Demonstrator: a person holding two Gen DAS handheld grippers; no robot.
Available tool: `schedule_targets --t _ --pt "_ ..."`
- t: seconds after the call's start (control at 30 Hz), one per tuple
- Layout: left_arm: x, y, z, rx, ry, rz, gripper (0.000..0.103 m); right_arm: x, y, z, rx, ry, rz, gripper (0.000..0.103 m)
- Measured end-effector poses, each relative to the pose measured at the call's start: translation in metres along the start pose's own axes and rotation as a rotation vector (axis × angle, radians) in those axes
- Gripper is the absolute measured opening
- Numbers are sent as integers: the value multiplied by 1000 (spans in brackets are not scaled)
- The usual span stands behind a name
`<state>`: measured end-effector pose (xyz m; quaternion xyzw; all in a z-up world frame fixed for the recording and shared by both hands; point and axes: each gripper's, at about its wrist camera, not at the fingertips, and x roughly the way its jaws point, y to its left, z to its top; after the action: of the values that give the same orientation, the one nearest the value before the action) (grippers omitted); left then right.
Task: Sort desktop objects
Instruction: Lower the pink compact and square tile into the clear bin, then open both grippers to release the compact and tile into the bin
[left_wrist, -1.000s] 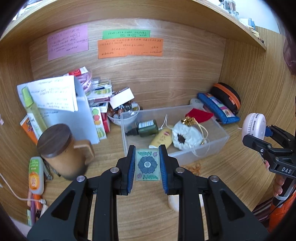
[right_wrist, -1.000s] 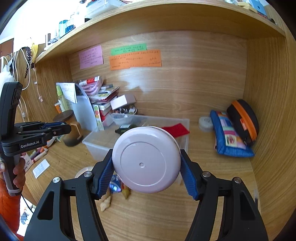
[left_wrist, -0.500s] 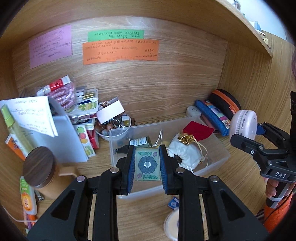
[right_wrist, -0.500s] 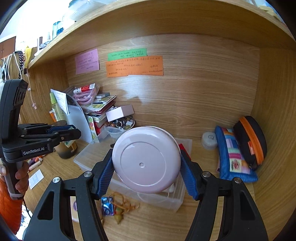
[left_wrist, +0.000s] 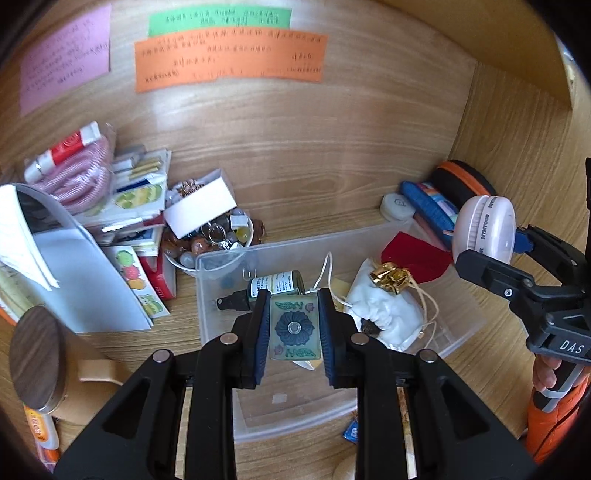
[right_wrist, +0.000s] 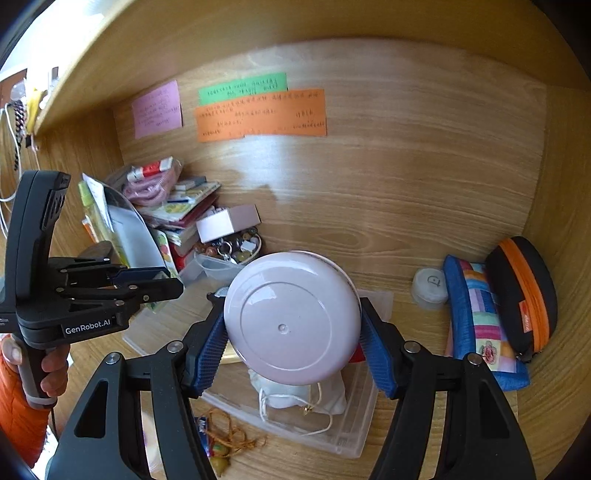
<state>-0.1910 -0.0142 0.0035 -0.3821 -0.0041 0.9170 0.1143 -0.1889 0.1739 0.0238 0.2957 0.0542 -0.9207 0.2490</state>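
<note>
My left gripper (left_wrist: 294, 326) is shut on a small green tile with a blue flower (left_wrist: 294, 328), held above the clear plastic bin (left_wrist: 461, 334). In the bin lie a dark green bottle (left_wrist: 271, 290), a white drawstring pouch (left_wrist: 386, 317) with a gold bow and a red cloth (left_wrist: 413, 254). My right gripper (right_wrist: 293, 338) is shut on a round white case (right_wrist: 291, 319), also over the bin (right_wrist: 351, 439). From the left wrist view that case (left_wrist: 484, 230) shows edge-on at the right. The left gripper (right_wrist: 147, 278) appears at the left of the right wrist view.
A wooden-lidded mug (left_wrist: 37, 363), a folder with papers (left_wrist: 66, 273), stacked boxes and a bowl of trinkets (left_wrist: 218, 240) crowd the left. A blue pouch (right_wrist: 480, 317), a black-and-orange case (right_wrist: 524, 291) and a small white tub (right_wrist: 430, 288) sit at the right wall. Loose cord and wrappers (right_wrist: 225, 439) lie before the bin.
Both grippers have moved forward toward the back wall, from in front of the bin to above it. Each still holds its object.
</note>
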Motion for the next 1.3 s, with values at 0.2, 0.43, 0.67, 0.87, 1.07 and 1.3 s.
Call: schedule_targets --t 0.2,0.43,0.67,0.87,1.07,1.3 --pt "25 4 -4 -1 57 2 24 31 0 -4 -15 76 7 63" --pt "51 5 -10 3 125 9 24 64 6 -16 -55 164 4 63" --pt "63 2 -16 25 159 22 24 77 9 -24 -81 188 -9 63" --pt "74 -5 -19 58 201 38 24 85 6 -27 -81 210 -7 63" --pt "71 -2 -22 68 200 42 24 92 7 -32 -95 230 -20 63" --pt "71 -6 -24 88 213 5 38 93 10 -33 -130 249 -33 69"
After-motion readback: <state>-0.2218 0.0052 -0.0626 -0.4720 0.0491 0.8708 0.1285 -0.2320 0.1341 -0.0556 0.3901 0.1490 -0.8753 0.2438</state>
